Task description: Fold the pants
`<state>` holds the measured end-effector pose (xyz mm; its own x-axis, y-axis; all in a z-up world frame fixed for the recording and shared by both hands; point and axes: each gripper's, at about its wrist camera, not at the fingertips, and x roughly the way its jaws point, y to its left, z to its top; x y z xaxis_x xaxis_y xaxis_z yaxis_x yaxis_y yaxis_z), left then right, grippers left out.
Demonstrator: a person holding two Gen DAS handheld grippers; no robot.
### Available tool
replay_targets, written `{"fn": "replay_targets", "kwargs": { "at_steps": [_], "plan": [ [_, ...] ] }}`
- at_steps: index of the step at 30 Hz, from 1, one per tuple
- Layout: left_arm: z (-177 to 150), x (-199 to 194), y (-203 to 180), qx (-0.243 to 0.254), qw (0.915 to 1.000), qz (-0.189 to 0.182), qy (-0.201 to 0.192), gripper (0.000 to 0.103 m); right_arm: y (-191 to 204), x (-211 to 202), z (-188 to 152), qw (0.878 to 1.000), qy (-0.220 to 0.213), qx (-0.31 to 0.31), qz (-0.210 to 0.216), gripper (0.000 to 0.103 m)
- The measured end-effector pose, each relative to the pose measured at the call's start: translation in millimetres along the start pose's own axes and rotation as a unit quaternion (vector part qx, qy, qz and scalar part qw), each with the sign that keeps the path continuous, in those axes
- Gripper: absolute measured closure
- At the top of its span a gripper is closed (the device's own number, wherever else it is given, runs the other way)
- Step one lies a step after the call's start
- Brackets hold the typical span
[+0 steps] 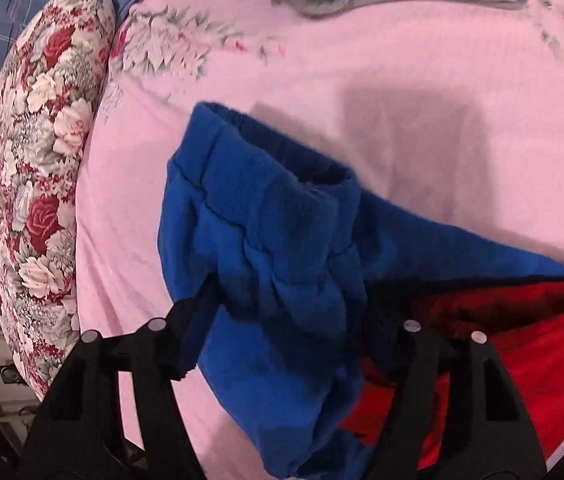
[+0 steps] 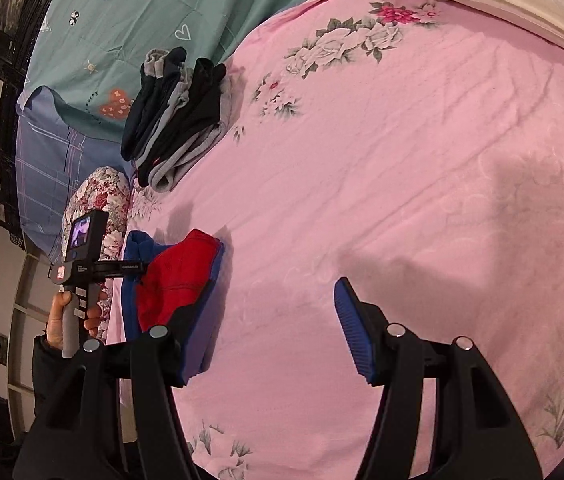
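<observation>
The right gripper [image 2: 270, 344] stands with its black fingers spread wide and empty over the pink floral bed sheet [image 2: 382, 160]. Beside it, the left gripper [image 1: 294, 332] is also parted, the blue-and-red fleece pants [image 1: 266, 248] bunched loosely between its fingers; whether the pads press the cloth I cannot tell. The pants lie folded on the sheet near a rose-patterned bolster pillow [image 1: 42, 184]. Farther off sits a stack of folded grey and black clothes [image 2: 178, 120].
</observation>
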<state>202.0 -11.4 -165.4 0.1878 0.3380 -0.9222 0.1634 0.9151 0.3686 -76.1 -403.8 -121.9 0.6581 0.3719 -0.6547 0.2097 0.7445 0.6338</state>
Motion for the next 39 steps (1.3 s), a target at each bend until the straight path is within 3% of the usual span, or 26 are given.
{"fn": "replay_targets", "kwargs": {
  "at_steps": [1, 3, 5, 7, 10, 14, 17, 20, 23, 26, 29, 32, 34, 35, 36, 37, 38, 39],
  "plan": [
    [3, 3, 2, -0.004, 1.0, -0.005, 0.003, 0.039, -4, -1, 1, 1.0, -0.003, 0.004, -0.001, 0.043],
    [5, 5, 8, -0.02, 0.9998, -0.004, 0.001, 0.076, -12, -3, 2, 1.0, -0.006, 0.013, 0.0, 0.043],
    [4, -1, 17, -0.029, 0.9994, -0.016, -0.014, 0.085, -14, -2, 2, 1.0, -0.004, 0.017, 0.001, 0.043],
    [4, -8, 27, -0.037, 0.9985, -0.029, -0.027, 0.086, -13, 0, 1, 1.0, 0.0, 0.013, 0.004, 0.043],
    [-1, -17, 50, -0.069, 0.9937, -0.078, -0.042, 0.088, -6, 3, -1, 1.0, 0.005, 0.001, 0.006, 0.043],
    [-26, -57, 67, -0.072, 0.9807, -0.132, -0.125, 0.089, 4, 7, -5, 1.0, 0.012, -0.011, 0.01, 0.043],
    [-55, -100, 57, -0.026, 0.9659, -0.162, -0.2, 0.089, 12, 9, -7, 1.0, 0.015, -0.017, 0.009, 0.043],
    [-83, -134, 27, 0.036, 0.9521, -0.179, -0.245, 0.089, 22, 12, -9, 0.999, 0.022, -0.026, 0.011, 0.043],
    [-104, -145, -9, 0.091, 0.942, -0.199, -0.255, 0.089, 33, 12, -13, 0.999, 0.025, -0.039, 0.011, 0.043],
    [-118, -139, -51, 0.142, 0.9373, -0.202, -0.246, 0.089, 41, 10, -16, 0.999, 0.023, -0.047, 0.008, 0.043],
    [-121, -117, -80, 0.159, 0.9414, -0.202, -0.219, 0.082, 44, 9, -17, 0.999, 0.023, -0.047, 0.003, 0.043],
    [-116, -90, -91, 0.153, 0.9449, -0.225, -0.182, 0.073, 45, 12, -18, 0.998, 0.028, -0.047, -0.003, 0.043],
    [-119, -93, -84, 0.144, 0.943, -0.232, -0.19, 0.07, 49, 16, -18, 0.998, 0.034, -0.051, -0.011, 0.043],
    [-124, -101, -77, 0.137, 0.9393, -0.242, -0.201, 0.058, 52, 18, -18, 0.998, 0.039, -0.055, -0.014, 0.043],
    [-125, -107, -69, 0.13, 0.935, -0.254, -0.211, 0.036, 56, 20, -17, 0.997, 0.042, -0.059, -0.017, 0.043],
    [-131, -118, -56, 0.119, 0.9269, -0.273, -0.229, 0.025, 61, 21, -15, 0.997, 0.044, -0.063, -0.018, 0.043],
    [-142, -133, -39, 0.105, 0.9125, -0.3, -0.258, 0.01, 67, 24, -13, 0.996, 0.048, -0.07, -0.019, 0.043],
    [-148, -144, -29, 0.1, 0.9046, -0.312, -0.273, 0.007, 75, 26, -11, 0.995, 0.052, -0.079, -0.018, 0.043]
  ]
}}
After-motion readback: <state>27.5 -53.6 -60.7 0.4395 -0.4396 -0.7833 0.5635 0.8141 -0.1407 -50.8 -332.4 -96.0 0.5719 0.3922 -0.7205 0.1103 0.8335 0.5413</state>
